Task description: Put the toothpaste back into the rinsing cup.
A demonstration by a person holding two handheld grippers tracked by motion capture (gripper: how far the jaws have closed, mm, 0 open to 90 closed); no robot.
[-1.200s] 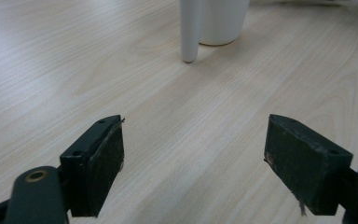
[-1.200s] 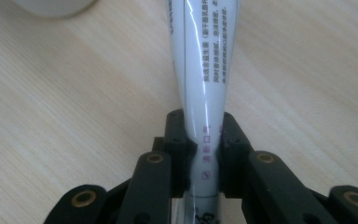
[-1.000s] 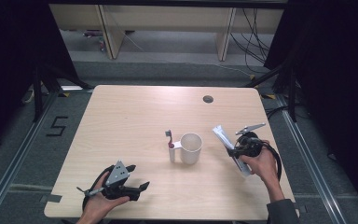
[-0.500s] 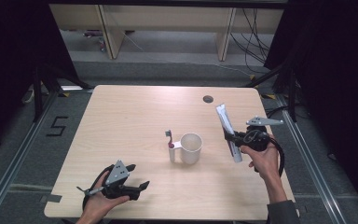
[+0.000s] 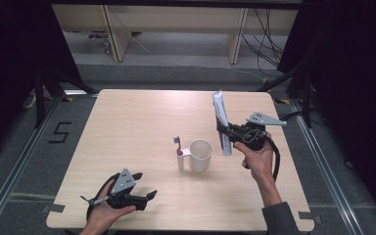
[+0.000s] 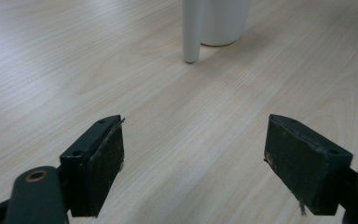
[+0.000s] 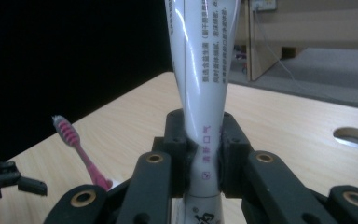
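A white mug (image 5: 201, 155) stands in the middle of the wooden table (image 5: 137, 127). A pink toothbrush (image 5: 177, 146) rises beside its handle, also seen as the toothbrush (image 7: 77, 144) with pink bristles. My right gripper (image 5: 223, 133) is raised just right of the mug and shut on a white toothpaste tube (image 5: 220, 117), which stands nearly upright. The tube (image 7: 200, 70) is pinched between the right gripper (image 7: 204, 140) pads. My left gripper (image 5: 148, 196) rests near the table's front left, open and holding nothing. From the left gripper (image 6: 193, 140) the mug (image 6: 223, 21) is straight ahead.
A round cable hole (image 7: 354, 136) lies in the tabletop toward the far edge. Shelving legs (image 5: 111, 36) and cables (image 5: 267, 46) are on the floor beyond the table. Dark curtains flank both sides. My left gripper (image 7: 9, 179) lies far off in the right gripper view.
My right gripper has lifted the toothpaste tube off the table and swung it from slanted to nearly upright, moving farther back. The left gripper, mug and toothbrush have not moved.
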